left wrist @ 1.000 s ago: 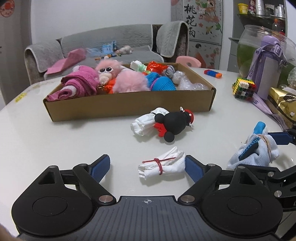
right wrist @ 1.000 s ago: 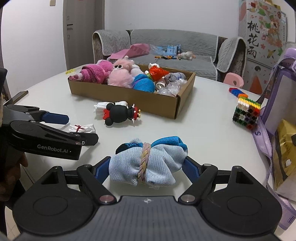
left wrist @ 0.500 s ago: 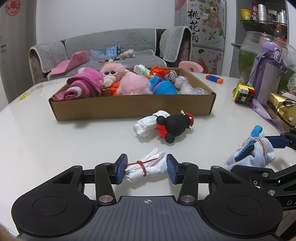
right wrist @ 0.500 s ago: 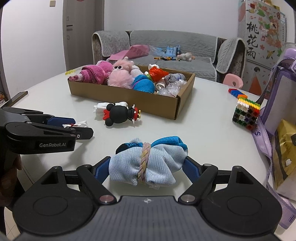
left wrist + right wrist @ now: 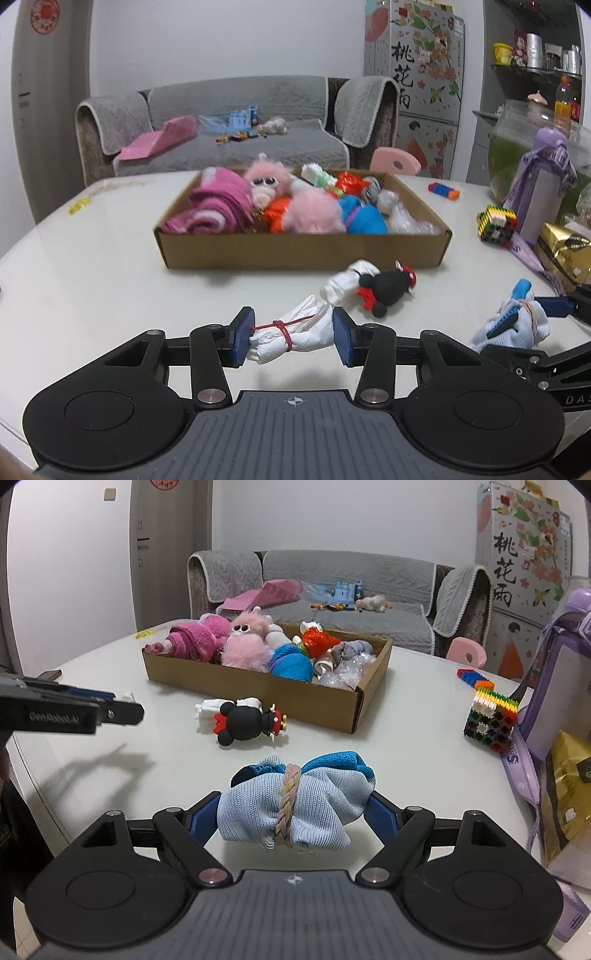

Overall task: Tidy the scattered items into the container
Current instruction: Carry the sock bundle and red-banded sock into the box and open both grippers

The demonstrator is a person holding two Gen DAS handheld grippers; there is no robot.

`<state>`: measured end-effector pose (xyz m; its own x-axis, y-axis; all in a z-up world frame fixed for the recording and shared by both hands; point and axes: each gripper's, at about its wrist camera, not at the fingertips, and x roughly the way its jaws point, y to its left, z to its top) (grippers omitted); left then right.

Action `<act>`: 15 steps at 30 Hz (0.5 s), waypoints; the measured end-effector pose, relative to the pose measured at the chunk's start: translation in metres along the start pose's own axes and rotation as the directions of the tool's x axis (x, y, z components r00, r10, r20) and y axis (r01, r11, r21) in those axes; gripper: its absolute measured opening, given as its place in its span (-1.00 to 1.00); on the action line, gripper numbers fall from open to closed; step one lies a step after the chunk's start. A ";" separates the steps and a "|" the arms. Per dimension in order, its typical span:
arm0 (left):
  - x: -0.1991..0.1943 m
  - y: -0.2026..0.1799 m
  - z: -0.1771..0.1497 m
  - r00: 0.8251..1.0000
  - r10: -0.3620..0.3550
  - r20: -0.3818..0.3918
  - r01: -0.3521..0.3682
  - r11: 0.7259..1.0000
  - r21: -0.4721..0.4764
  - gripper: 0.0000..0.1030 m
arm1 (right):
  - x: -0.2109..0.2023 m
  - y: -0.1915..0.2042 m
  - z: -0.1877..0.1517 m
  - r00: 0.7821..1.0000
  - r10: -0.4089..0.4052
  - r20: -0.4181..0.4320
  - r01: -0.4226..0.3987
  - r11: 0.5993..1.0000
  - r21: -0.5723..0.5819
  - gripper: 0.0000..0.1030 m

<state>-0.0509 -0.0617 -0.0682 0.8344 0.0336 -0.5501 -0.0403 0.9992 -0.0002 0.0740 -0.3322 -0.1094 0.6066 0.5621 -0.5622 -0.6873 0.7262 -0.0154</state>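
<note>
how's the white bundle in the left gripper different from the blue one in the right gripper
The white bundle is slim, crinkled and tied with thin red string; the blue bundle is bulkier, knitted and bound with a thick braided band.
The white bundle is one colour; the blue bundle shows pale blue with darker blue and black parts.
The left gripper holds the white bundle clear of the table; whether the blue bundle in the right gripper is lifted is unclear.
Both are tied around the middle and clamped between blue pads.

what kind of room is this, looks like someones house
Most likely a lived-in home, a combined living and dining room: a grey sofa strewn with toys stands behind the white table, and a decorated fridge stands beside it. A cardboard box of toys suggests a child lives here.
</note>
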 end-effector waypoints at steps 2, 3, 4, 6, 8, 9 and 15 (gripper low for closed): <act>-0.003 0.005 0.007 1.000 0.003 0.010 -0.003 1.000 0.002 0.00 | -0.002 0.000 0.002 1.000 -0.006 0.002 0.006 1.000 -0.008 0.53; -0.005 0.007 0.012 1.000 0.003 0.016 -0.003 1.000 0.003 0.01 | -0.003 0.000 0.004 1.000 -0.008 0.003 0.008 1.000 -0.013 0.53; -0.005 0.010 0.016 1.000 0.002 0.018 -0.002 1.000 0.002 0.01 | -0.005 0.000 0.006 1.000 -0.012 0.005 0.012 1.000 -0.018 0.53; -0.008 0.015 0.025 1.000 0.005 0.025 -0.005 1.000 0.005 0.01 | -0.010 -0.001 0.012 1.000 -0.018 0.015 0.019 0.999 -0.030 0.53; -0.009 0.019 0.035 0.999 0.011 0.037 -0.011 1.000 0.015 0.01 | -0.015 -0.004 0.019 0.999 -0.022 0.026 0.023 0.999 -0.037 0.53; -0.010 0.021 0.040 0.999 0.015 0.044 -0.016 1.000 0.022 0.01 | -0.018 -0.006 0.024 0.999 -0.030 0.034 0.032 0.998 -0.045 0.53; -0.009 0.030 0.076 0.998 0.025 0.058 -0.027 0.999 0.043 0.01 | -0.033 -0.021 0.058 0.995 -0.052 0.087 0.057 0.996 -0.065 0.53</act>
<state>-0.0178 -0.0303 0.0000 0.8639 0.0595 -0.5002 -0.0396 0.9979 0.0503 0.0921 -0.3429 -0.0427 0.6738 0.5563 -0.4863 -0.6758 0.7302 -0.1011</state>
